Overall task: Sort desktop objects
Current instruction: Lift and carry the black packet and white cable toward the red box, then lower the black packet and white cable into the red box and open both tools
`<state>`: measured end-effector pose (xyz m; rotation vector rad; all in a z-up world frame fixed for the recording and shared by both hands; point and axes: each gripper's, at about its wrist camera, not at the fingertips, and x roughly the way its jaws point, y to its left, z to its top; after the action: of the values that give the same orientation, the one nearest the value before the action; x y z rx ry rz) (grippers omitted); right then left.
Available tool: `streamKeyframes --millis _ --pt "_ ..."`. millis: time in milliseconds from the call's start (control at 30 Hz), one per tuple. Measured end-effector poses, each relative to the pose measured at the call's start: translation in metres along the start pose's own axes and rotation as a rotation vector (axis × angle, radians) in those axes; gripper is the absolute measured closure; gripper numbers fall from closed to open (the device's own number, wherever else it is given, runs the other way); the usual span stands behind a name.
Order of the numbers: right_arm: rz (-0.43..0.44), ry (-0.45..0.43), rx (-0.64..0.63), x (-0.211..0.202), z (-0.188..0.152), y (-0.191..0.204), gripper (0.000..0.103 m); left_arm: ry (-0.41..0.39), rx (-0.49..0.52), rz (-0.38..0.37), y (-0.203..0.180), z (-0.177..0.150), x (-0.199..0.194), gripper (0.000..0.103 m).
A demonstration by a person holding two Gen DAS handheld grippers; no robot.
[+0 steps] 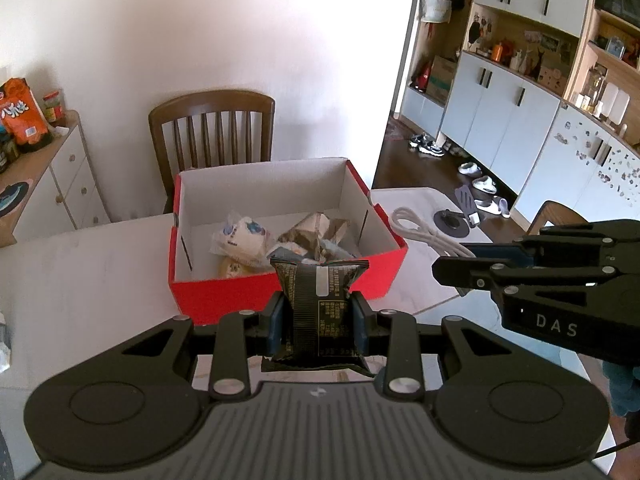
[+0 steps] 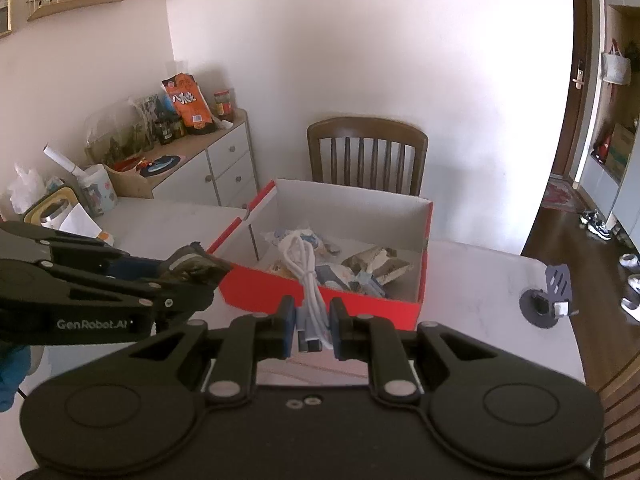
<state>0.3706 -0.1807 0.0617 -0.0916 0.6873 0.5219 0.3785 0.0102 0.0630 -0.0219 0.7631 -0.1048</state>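
My left gripper [image 1: 319,316] is shut on a black snack packet [image 1: 316,288], held upright just in front of the red cardboard box [image 1: 224,292] on the white table [image 1: 80,280]. The box holds several wrapped snacks [image 1: 240,236]. In the right wrist view my right gripper [image 2: 313,328] is shut on a coiled white cable [image 2: 306,276], hanging before the red box [image 2: 260,296] and over its near wall. The right gripper [image 1: 442,270] shows at the right of the left wrist view with the cable [image 1: 412,226]. The left gripper [image 2: 200,272] with the packet [image 2: 196,265] is left of the box.
A wooden chair [image 2: 366,152] stands behind the box. A sideboard [image 2: 200,160] with jars and an orange bag lines the left wall. A black phone stand [image 2: 544,300] sits near the table's right edge. Cups and paper [image 2: 92,192] crowd the far left corner.
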Motion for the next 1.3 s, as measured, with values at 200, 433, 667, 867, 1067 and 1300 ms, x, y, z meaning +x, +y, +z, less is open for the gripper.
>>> streamKeyframes --millis 200,433,667,867,1067,1300 --pt "0.004 0.009 0.001 0.012 0.013 -0.01 0.086 0.011 0.003 -0.001 0.001 0.012 0.014 0.071" --pt "-0.002 0.018 0.009 0.029 0.027 -0.027 0.086 0.02 0.028 0.0 0.003 0.025 0.032 0.071" --pt "0.02 0.051 0.017 0.053 0.04 -0.042 0.086 0.039 0.048 0.001 0.007 0.039 0.056 0.071" --pt "0.02 0.073 0.008 0.078 0.053 -0.049 0.086 0.061 0.038 -0.008 0.015 0.051 0.079 0.071" --pt "0.014 0.086 -0.008 0.102 0.062 -0.056 0.086 0.089 0.022 -0.032 0.027 0.07 0.11 0.071" --pt "0.019 0.122 0.001 0.134 0.068 -0.062 0.086 0.135 0.023 -0.035 0.034 0.074 0.148 0.071"
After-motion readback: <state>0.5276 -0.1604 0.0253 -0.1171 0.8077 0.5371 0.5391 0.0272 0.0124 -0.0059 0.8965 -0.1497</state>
